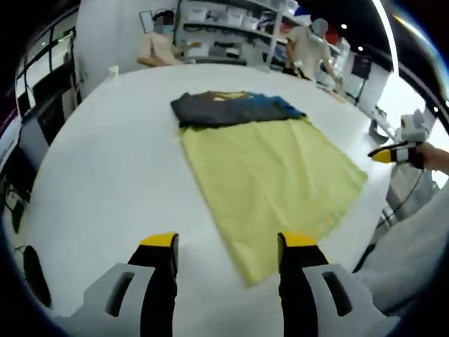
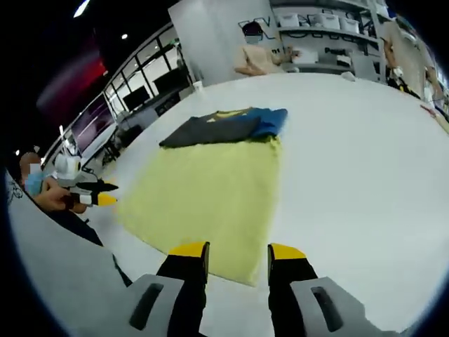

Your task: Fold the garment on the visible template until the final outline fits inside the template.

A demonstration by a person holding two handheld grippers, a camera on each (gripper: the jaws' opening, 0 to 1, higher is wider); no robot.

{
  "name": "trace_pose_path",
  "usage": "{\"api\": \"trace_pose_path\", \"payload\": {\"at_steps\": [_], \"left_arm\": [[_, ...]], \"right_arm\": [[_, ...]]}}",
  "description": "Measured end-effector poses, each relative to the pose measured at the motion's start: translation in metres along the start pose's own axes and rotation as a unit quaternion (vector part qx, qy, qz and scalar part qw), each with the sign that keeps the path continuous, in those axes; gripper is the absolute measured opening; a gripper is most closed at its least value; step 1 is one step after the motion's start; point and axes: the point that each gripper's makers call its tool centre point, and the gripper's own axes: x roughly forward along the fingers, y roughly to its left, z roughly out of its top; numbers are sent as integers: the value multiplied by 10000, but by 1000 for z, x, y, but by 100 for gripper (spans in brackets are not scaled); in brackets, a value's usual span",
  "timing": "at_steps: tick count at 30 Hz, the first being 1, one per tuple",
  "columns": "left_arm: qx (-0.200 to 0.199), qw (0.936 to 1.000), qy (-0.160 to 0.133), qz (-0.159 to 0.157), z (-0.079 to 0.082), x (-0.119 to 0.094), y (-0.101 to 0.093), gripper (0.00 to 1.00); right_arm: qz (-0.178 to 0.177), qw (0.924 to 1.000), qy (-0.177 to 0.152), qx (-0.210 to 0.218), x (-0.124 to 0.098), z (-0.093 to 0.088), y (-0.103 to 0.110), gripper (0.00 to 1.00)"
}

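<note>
1. Left gripper view: the left claw hangs over the white table with its yellow-tipped jaws spread apart and nothing between them; the yellow template begins just ahead of the jaw tips, its near corner lying between them.
2. The garment, dark grey with a blue part and a little yellow trim, lies folded in a low band at the far end of the template, well apart from this claw.
3. Right gripper view: the right claw is also released, jaws parted and empty, with the near edge of the yellow template just past its tips.
4. The garment sits across the template's far edge, its long axis running crosswise to the template's length, the blue end toward the right of this view.
5. The template stretches lengthwise away from both claws.
6. Each claw appears at the edge of the other's view, held in a hand beside the table.
7. Beyond the table stand shelves with boxes, people near them, and large windows along one wall.
</note>
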Motion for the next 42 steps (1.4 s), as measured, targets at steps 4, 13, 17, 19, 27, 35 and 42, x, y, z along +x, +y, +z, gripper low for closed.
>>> {"api": "trace_pose_path", "payload": {"at_steps": [4,13,17,19,27,35,42], "left_arm": [[-77,9999,136,-29,-8,0,-5,48],[-150,9993,317,-122,-18,0,-11,38],[-163,9989,404,-159,-24,-1,-15,35],[-171,9990,385,-150,-25,-3,-15,33],[-265,9986,423,-164,-31,-4,-16,23],[-550,9975,419,-121,-40,-8,-18,14],[-1015,9941,324,-212,-38,-5,-21,9]], "right_arm": [[-88,9999,87,60,7,-10,-9,20],[-158,9993,324,78,11,-22,-15,20],[-179,9990,402,41,13,-24,-18,19],[-196,9989,421,35,16,-27,-19,19],[-223,9981,565,43,17,-38,-17,10],[-203,9984,525,114,17,-39,-13,3],[-193,9983,557,16,19,-38,-15,0]]}}
